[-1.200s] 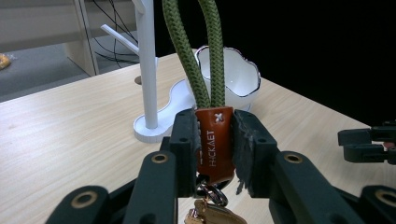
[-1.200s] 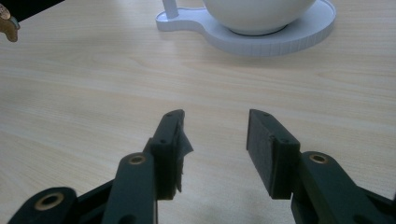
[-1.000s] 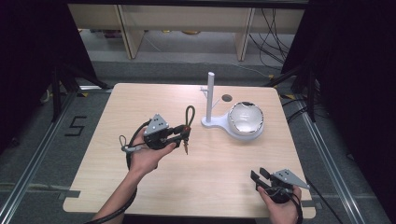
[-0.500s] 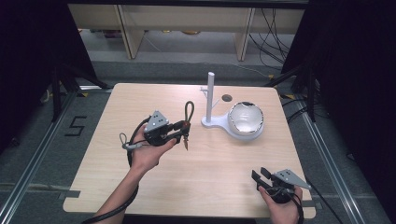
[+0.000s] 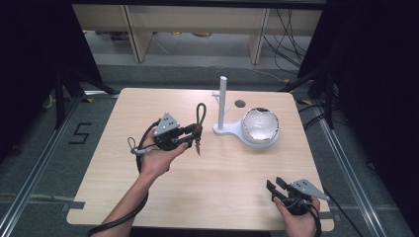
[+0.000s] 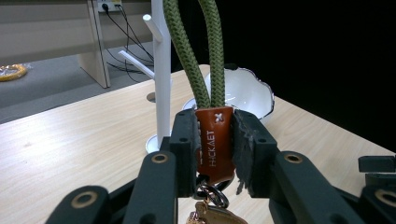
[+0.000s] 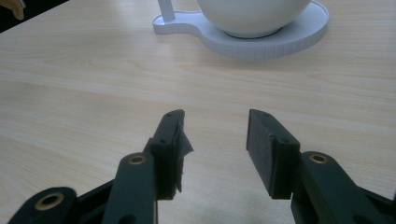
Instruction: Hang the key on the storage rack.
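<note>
So, green rope keychain (image 6: 198, 56) with a brown leather tab (image 6: 214, 140), pinched at that tab by the left gripper (image 6: 214, 154), jaws pressed tight on either side of the leather. Rope loop standing upright above the jaws, metal ring and clasp (image 5: 197, 146) dangling below. All of it held up over the left-middle part of the wooden table (image 5: 148, 106), a bit left of the white stand (image 5: 223, 101).

Further out: stand is a white post with short pegs on a flat base, and right beside it, on the same base, a white bowl (image 5: 260, 126) with a wavy rim. Small dark hole (image 5: 240, 104) in the tabletop just behind the stand, on the far side.

Right gripper (image 7: 215, 140) down at the near right corner, well apart from everything else, jaws spread with nothing but bare wood between them, pointing toward the bowl and stand base.
</note>
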The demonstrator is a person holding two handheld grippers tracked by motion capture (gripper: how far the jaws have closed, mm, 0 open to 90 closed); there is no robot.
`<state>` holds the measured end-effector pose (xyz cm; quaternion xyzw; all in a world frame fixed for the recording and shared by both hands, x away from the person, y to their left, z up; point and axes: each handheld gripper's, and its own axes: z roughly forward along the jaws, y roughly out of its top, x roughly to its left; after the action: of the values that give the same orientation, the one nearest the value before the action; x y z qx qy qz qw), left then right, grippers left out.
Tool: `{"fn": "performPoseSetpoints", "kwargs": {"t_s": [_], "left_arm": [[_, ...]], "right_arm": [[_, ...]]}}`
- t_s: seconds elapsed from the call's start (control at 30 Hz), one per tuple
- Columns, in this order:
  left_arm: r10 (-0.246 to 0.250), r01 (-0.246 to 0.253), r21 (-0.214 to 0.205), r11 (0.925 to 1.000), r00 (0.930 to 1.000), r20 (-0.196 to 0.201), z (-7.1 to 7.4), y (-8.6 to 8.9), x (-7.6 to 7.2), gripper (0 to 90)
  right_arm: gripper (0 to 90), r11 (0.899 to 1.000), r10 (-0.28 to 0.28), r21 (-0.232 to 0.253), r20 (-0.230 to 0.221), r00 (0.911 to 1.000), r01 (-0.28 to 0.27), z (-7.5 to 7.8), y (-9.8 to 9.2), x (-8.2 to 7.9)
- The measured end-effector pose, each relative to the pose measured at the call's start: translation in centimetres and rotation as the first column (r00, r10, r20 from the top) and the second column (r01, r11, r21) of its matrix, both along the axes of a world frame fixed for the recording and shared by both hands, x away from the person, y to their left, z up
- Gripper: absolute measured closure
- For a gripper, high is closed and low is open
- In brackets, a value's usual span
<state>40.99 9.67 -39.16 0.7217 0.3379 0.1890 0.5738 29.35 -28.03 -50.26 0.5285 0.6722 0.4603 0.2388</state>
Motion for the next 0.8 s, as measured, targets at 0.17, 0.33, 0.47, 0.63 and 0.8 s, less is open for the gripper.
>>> {"fn": "performPoseSetpoints", "kwargs": {"t_s": [0.17, 0.33, 0.47, 0.63, 0.8], "left_arm": [[0.001, -0.001, -0.001, 1.0000, 1.0000, 0.001, 0.2, -0.2, 0.3, 69.9], [0.001, -0.001, -0.002, 1.0000, 1.0000, 0.004, 0.5, -0.3, 0.5, 69.9], [0.004, -0.004, -0.011, 0.9999, 1.0000, 0.003, 0.6, -0.5, 0.8, 69.9], [0.007, -0.007, -0.011, 0.9999, 1.0000, -0.003, 0.4, -0.8, 1.1, 69.8], [0.009, -0.009, -0.009, 0.9999, 1.0000, -0.004, 0.4, -0.9, 1.3, 69.8]], "right_arm": [[57.2, 1.000, 0.006, 0.000, 0.004, 1.0000, -0.006, 0.0, -0.1, 0.0], [57.2, 1.000, 0.002, 0.012, 0.000, 1.0000, -0.002, 0.0, 0.0, 0.0], [57.2, 1.000, 0.015, 0.021, 0.000, 0.9999, -0.015, -0.1, 0.0, 0.1], [57.0, 1.000, 0.004, 0.017, -0.009, 0.9999, -0.004, -0.1, 0.0, 0.0], [57.1, 1.000, -0.002, 0.012, -0.022, 0.9997, 0.003, 0.0, -0.2, 0.0]]}}
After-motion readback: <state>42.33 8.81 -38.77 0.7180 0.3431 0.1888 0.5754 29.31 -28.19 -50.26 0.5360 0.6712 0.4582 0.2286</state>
